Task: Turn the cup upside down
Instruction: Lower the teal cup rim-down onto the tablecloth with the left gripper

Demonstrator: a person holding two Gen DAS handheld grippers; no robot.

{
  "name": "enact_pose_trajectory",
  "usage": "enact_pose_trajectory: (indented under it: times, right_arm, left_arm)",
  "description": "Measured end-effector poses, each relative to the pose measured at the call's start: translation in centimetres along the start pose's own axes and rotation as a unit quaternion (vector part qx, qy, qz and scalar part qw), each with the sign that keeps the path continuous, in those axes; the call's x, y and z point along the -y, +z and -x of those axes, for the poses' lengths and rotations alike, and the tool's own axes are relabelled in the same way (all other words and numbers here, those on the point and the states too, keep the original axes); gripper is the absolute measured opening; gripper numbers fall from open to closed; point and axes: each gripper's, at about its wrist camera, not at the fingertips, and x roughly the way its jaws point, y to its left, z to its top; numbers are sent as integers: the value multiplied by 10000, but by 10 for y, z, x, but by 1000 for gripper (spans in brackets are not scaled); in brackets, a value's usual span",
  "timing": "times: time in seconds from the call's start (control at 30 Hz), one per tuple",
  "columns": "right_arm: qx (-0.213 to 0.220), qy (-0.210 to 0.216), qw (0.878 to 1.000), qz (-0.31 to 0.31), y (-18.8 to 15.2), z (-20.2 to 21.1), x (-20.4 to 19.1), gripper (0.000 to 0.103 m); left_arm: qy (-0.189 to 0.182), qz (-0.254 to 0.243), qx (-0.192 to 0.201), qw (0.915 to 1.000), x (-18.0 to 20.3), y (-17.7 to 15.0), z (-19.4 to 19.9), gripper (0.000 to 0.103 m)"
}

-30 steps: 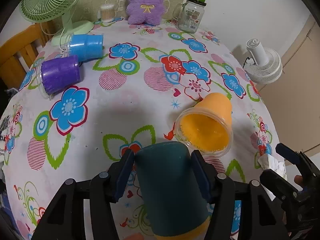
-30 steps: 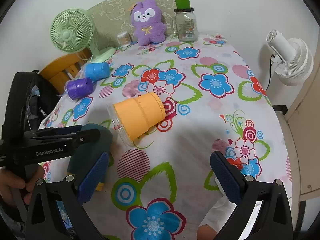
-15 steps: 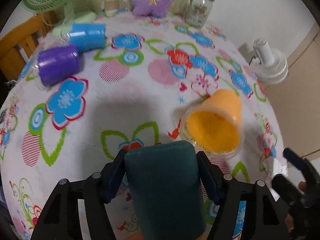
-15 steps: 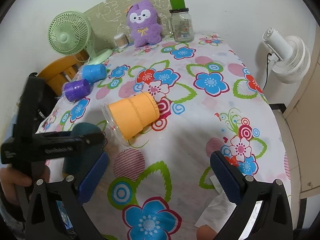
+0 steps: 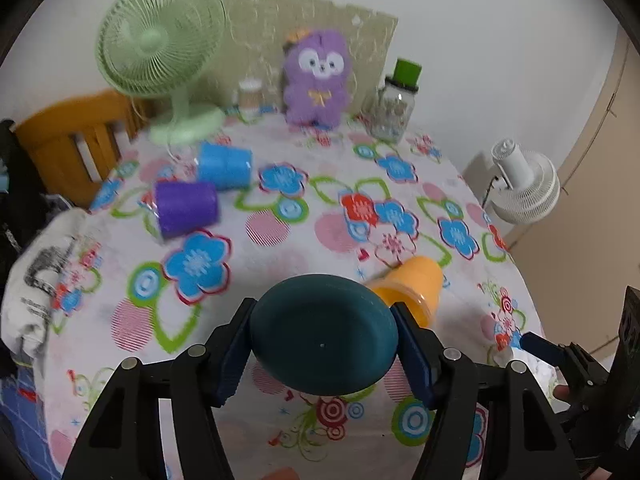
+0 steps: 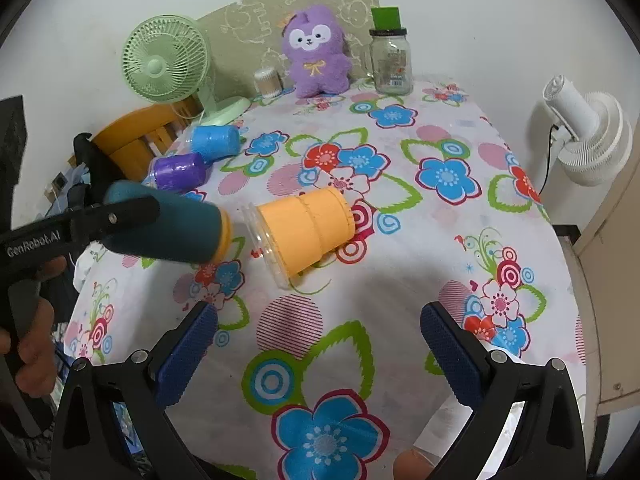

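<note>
My left gripper (image 5: 324, 342) is shut on a dark teal cup (image 5: 323, 339). It holds the cup in the air above the table, closed bottom toward the camera. In the right wrist view the teal cup (image 6: 176, 228) lies sideways in the air, its yellow-rimmed mouth pointing right toward the orange cup. An orange cup (image 6: 306, 226) lies on its side on the flowered tablecloth (image 6: 440, 240); it also shows in the left wrist view (image 5: 416, 284). My right gripper (image 6: 318, 338) is open and empty, low over the table's near edge.
A purple cup (image 5: 186, 208) and a blue cup (image 5: 224, 166) lie on their sides at the left. A green fan (image 5: 160, 64), a purple plush toy (image 5: 318, 78) and a glass jar (image 5: 396, 108) stand at the back. A white fan (image 6: 584, 136) stands beyond the table's right edge.
My left gripper has lifted the teal cup off the table and tilted it up, so its bottom now faces the camera. The right gripper has barely moved.
</note>
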Motion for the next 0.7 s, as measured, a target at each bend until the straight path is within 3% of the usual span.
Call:
enact_pose_trajectory:
  times: [0.23,0.4,0.57,0.7]
  right_arm:
    - [42,8,10000,82,-2,5,-6,102]
    - [13,35,9999,108,-5,3,-8,102]
    - [-58,13,9999,96,-7,-2,-7,102]
    - [-64,26,9999,120,-6,-3,-8,102]
  left_arm:
    - [89,-134,104,9998,1,-4,11,68]
    - [155,-192,-121,9996,3,-15,-5,68]
    - [387,-370,-278,9982,10,-29,-22,88]
    - [341,-362,-240,9985,10,-29,-20,92]
